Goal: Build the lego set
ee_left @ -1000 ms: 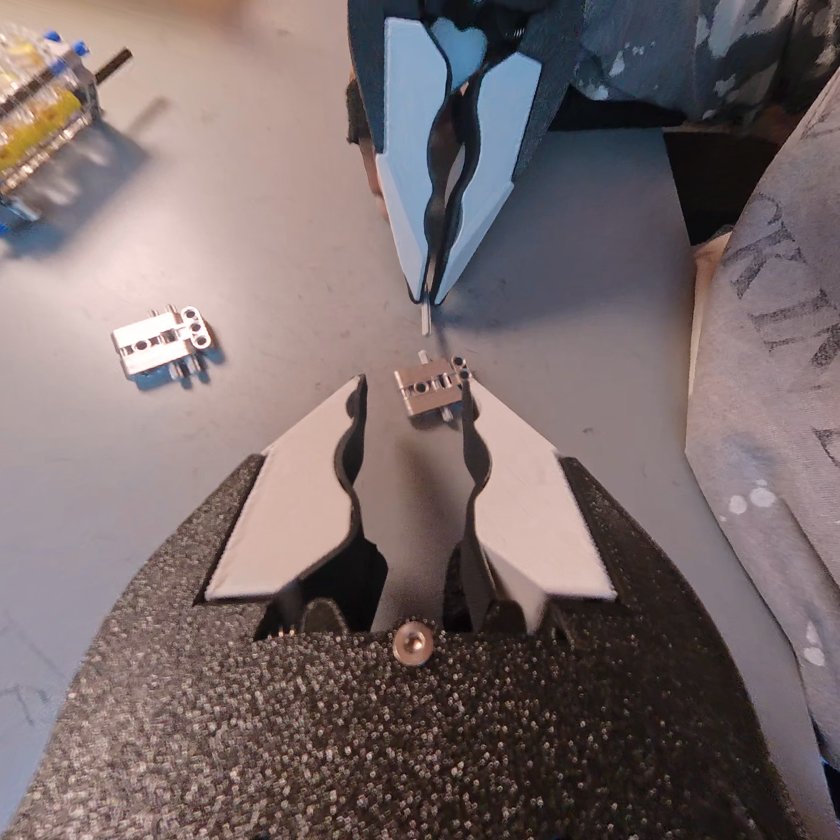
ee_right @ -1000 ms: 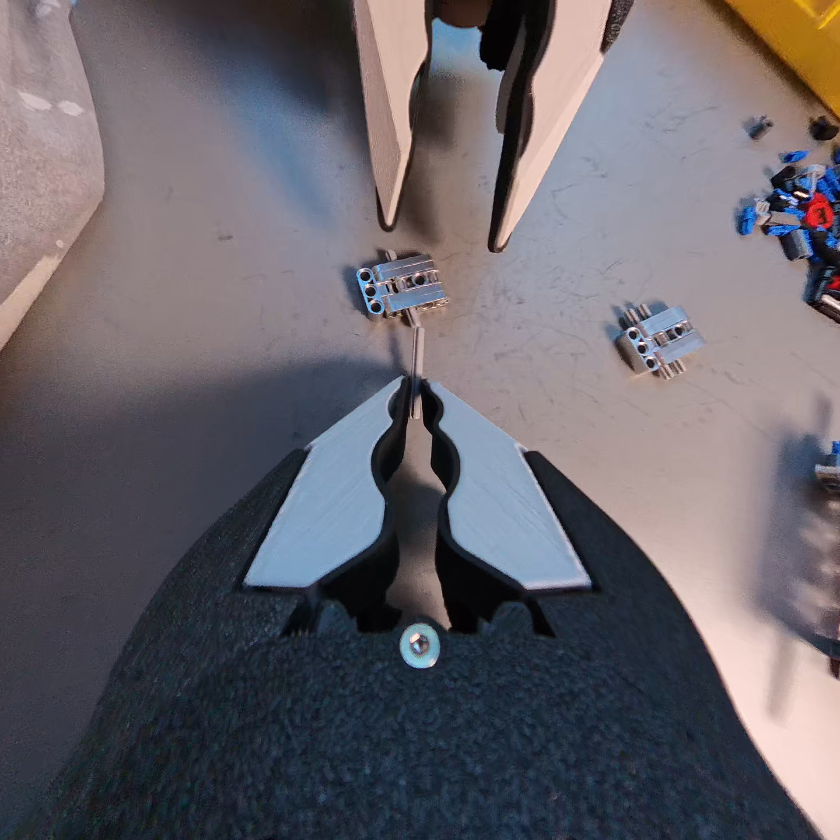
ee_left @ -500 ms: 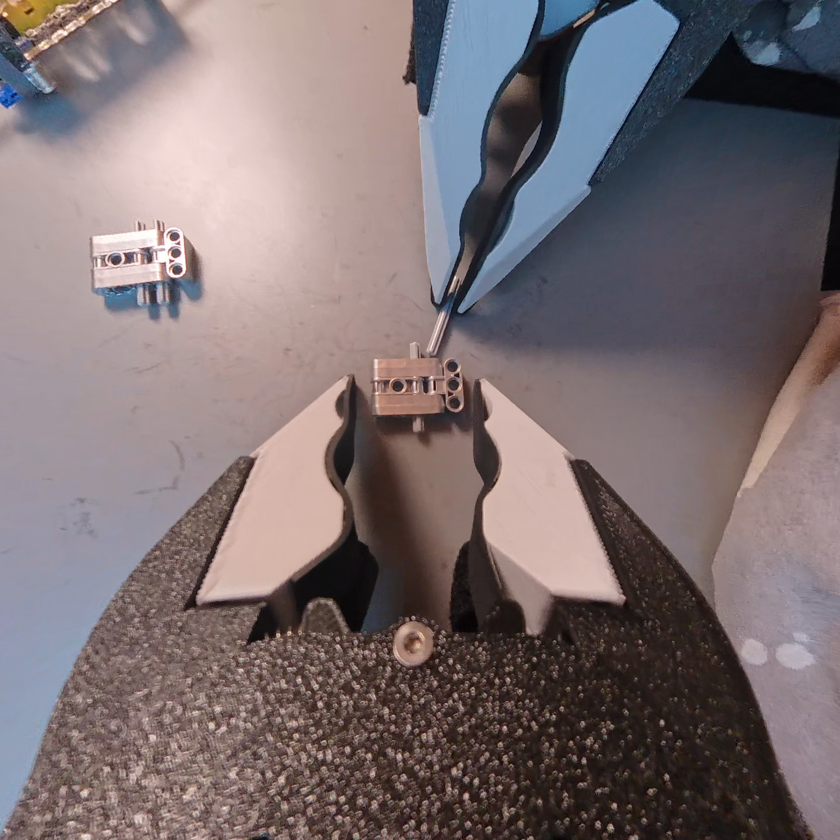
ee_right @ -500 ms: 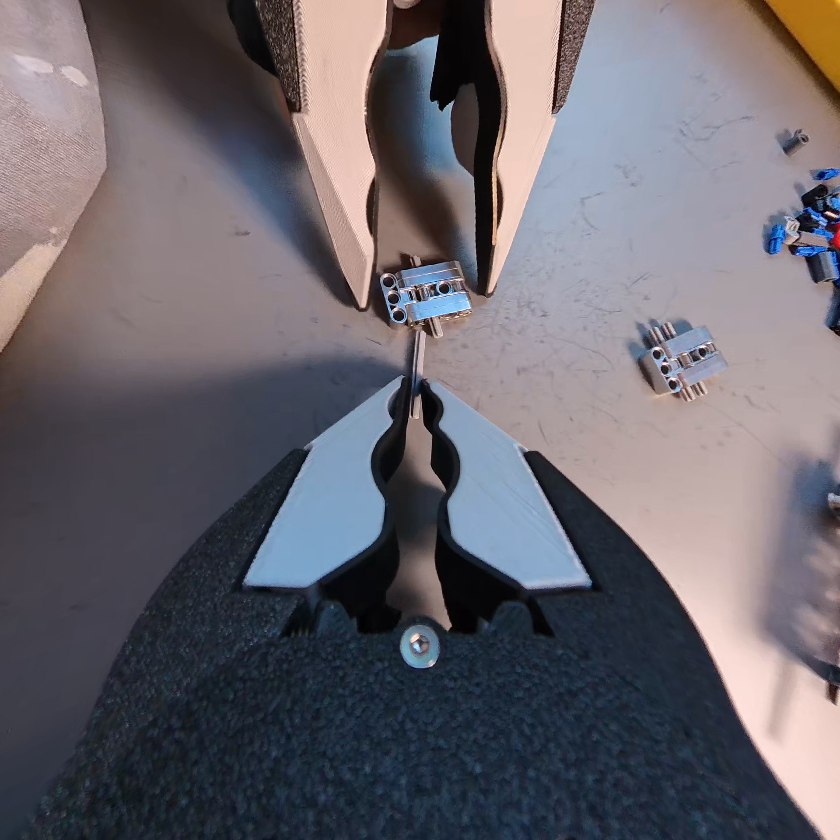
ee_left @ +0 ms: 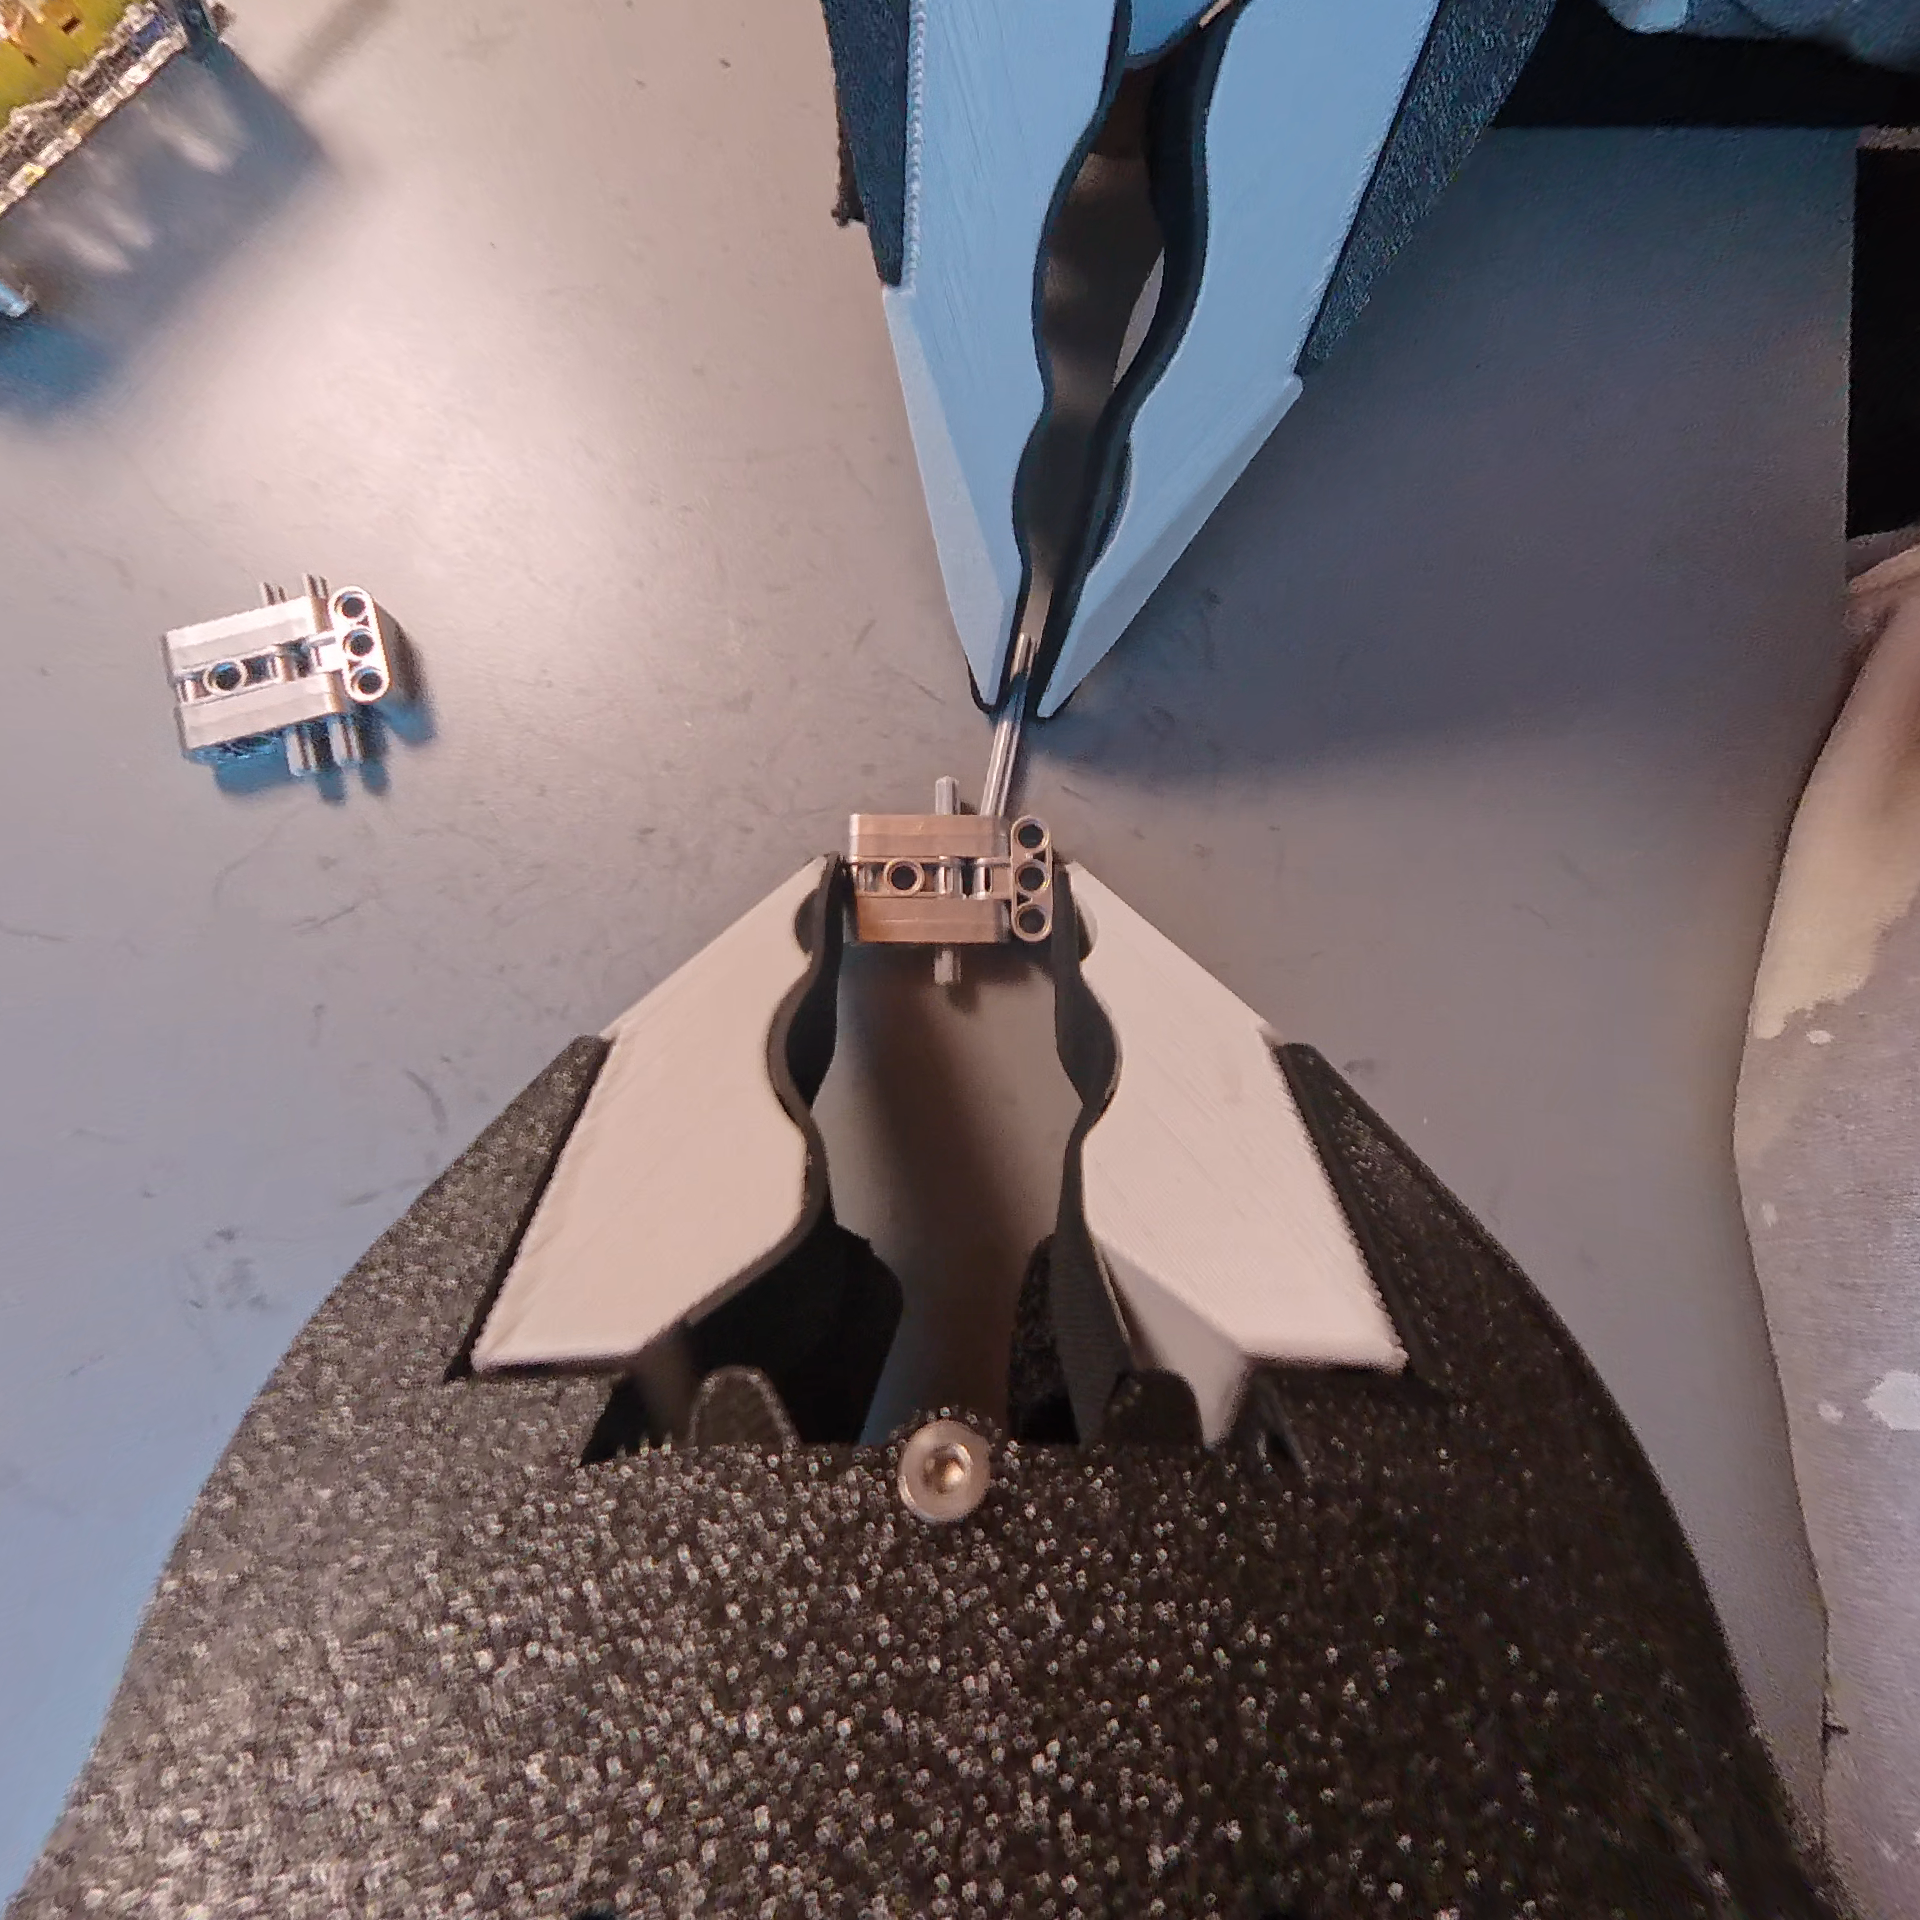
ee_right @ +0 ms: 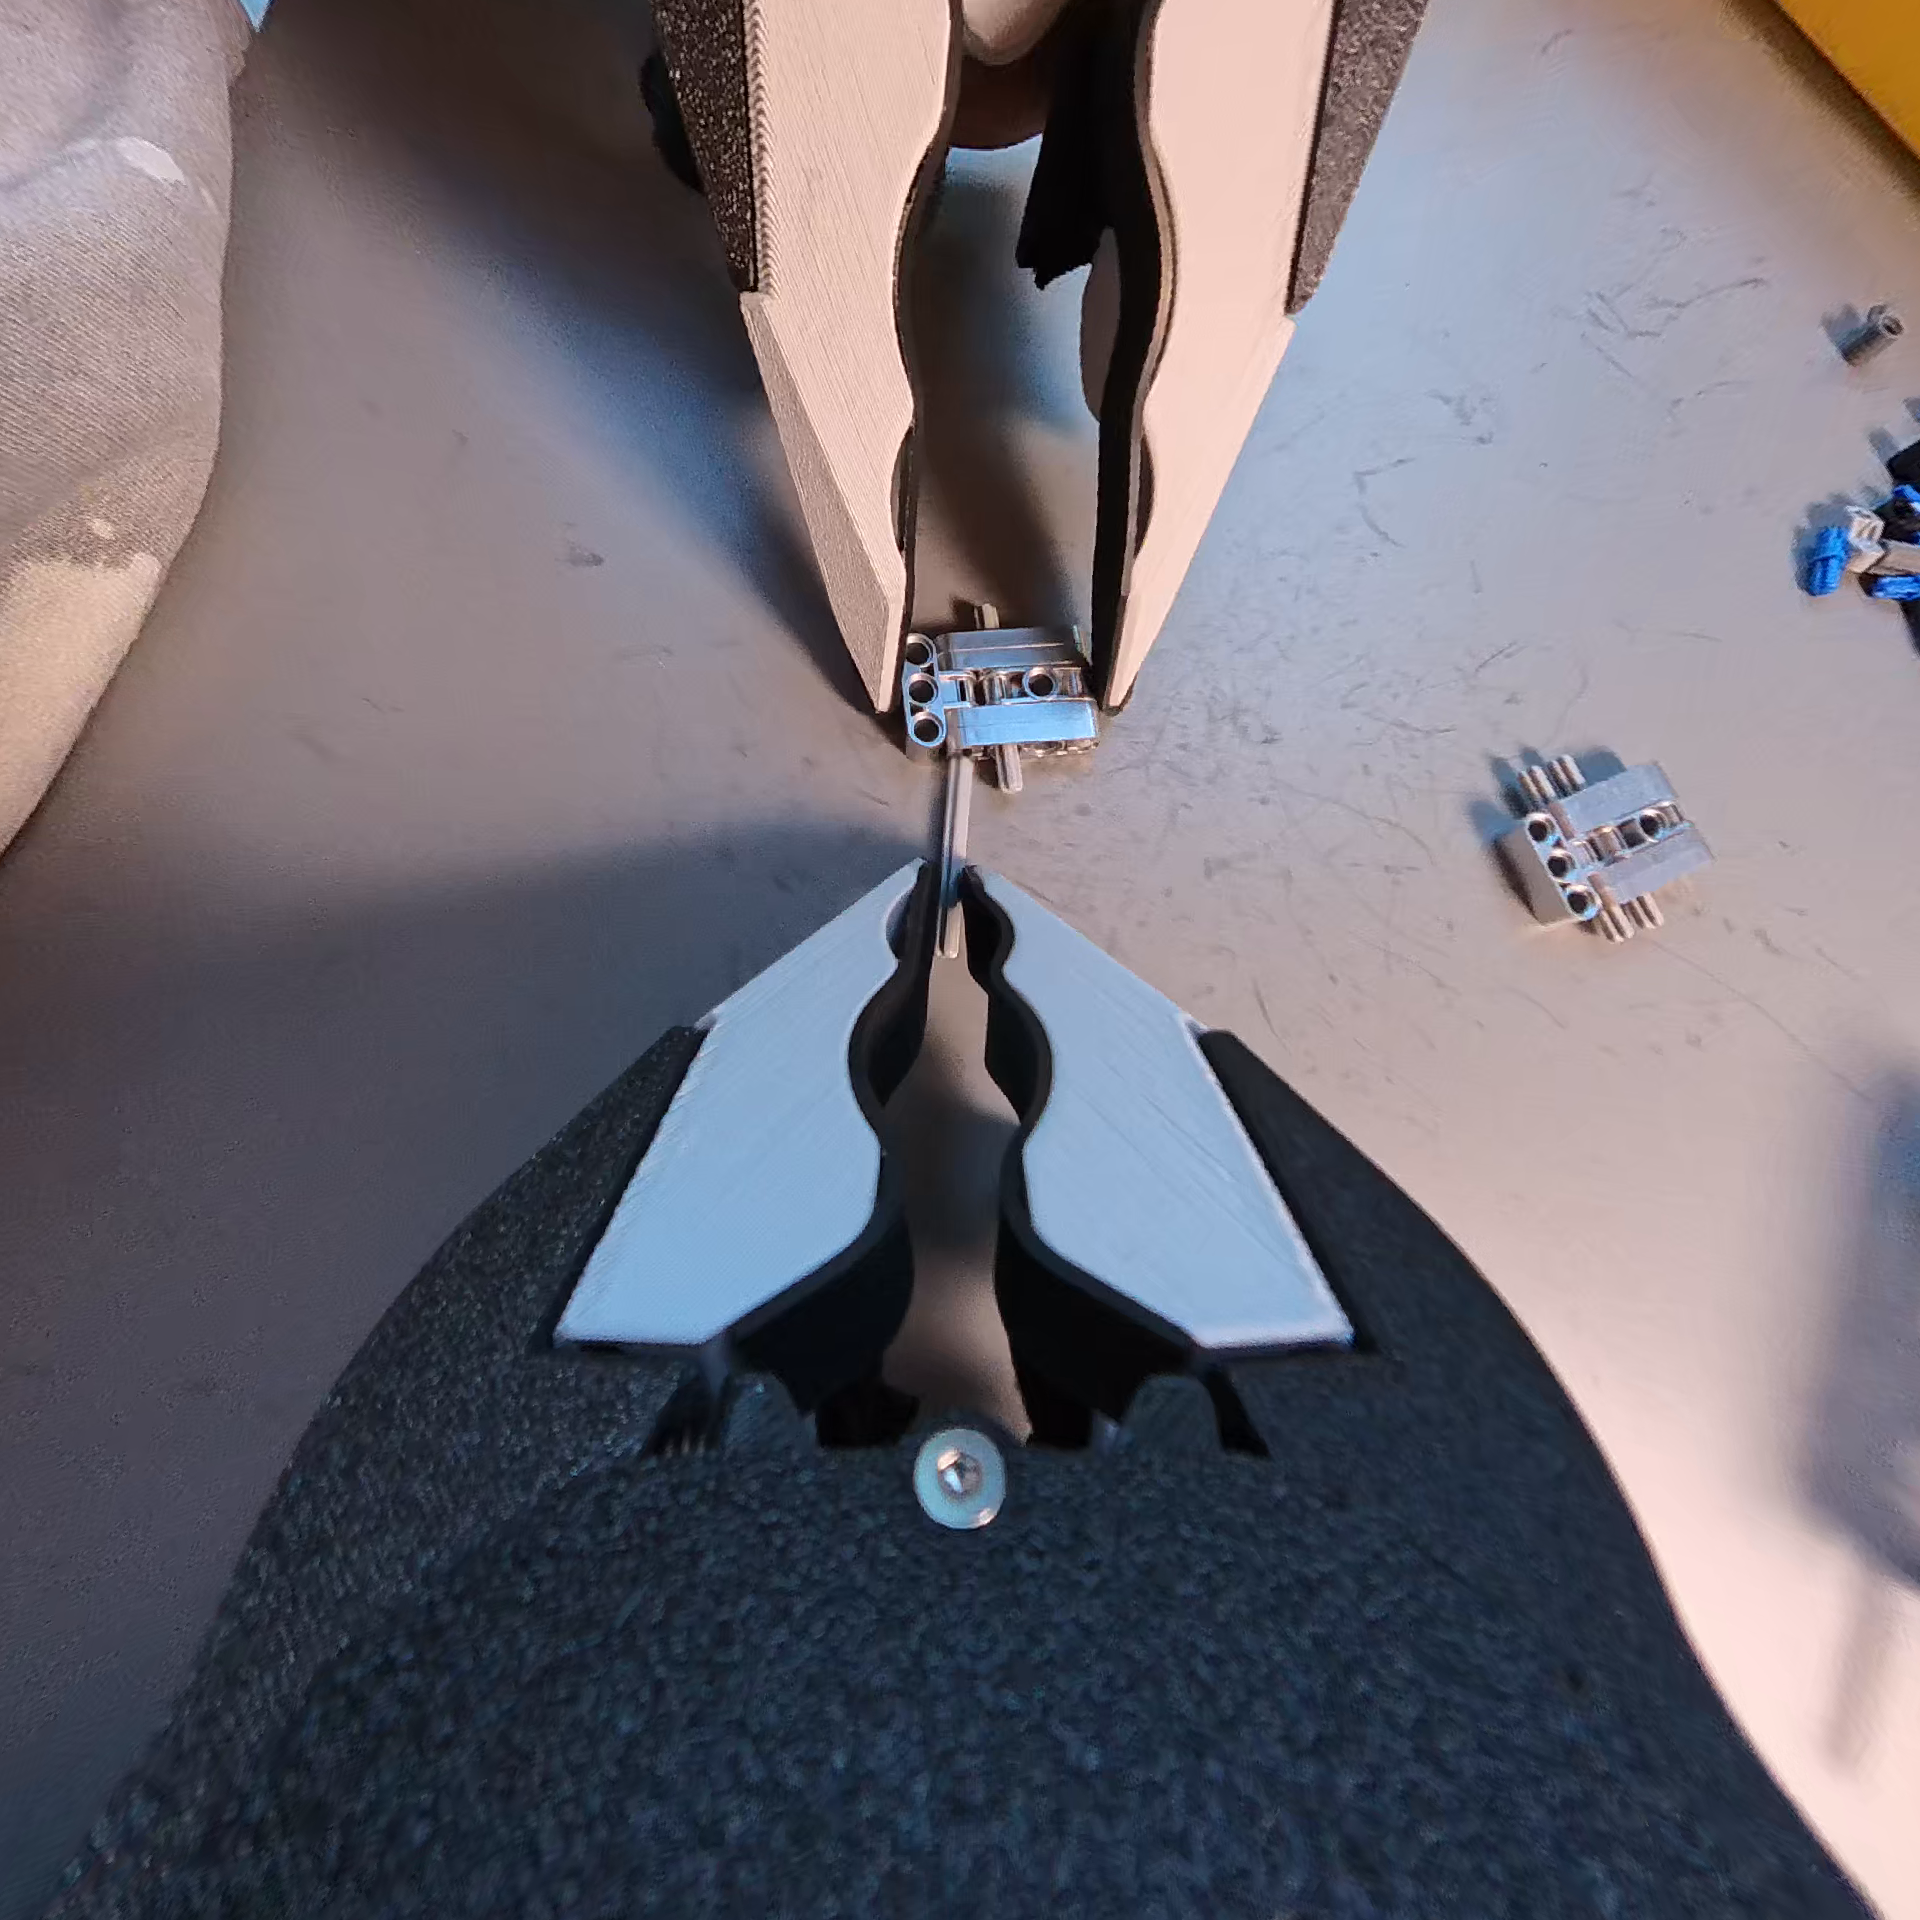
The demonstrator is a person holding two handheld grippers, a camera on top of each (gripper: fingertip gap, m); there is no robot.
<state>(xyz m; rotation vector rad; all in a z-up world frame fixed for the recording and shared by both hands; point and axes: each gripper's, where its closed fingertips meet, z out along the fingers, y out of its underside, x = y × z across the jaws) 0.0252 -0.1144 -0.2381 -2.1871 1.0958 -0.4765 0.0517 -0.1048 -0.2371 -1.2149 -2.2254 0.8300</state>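
A small grey block [ee_left: 925,878] with a three-hole beam on one side lies on the grey table [ee_left: 582,436]. My left gripper [ee_left: 951,873] has its fingertips against both sides of the block, shut on it. My right gripper [ee_right: 943,873] is shut on a thin grey rod [ee_right: 952,816]. The rod's far end meets the block [ee_right: 1023,701] beside the beam. In the left wrist view the right gripper [ee_left: 1013,707] comes from above with the rod [ee_left: 1003,758].
A second like grey block [ee_left: 275,675] lies to the left, seen also in the right wrist view [ee_right: 1605,852]. Blue small parts [ee_right: 1849,561] and a yellow bin edge [ee_right: 1870,62] lie far right. A clear and yellow model [ee_left: 73,94] and grey cloth [ee_left: 1818,1195] border the table. My left and right fingertips are right by each other.
My left gripper has moved forward and narrowed onto the block. My right gripper has brought the rod's tip up to the block's edge.
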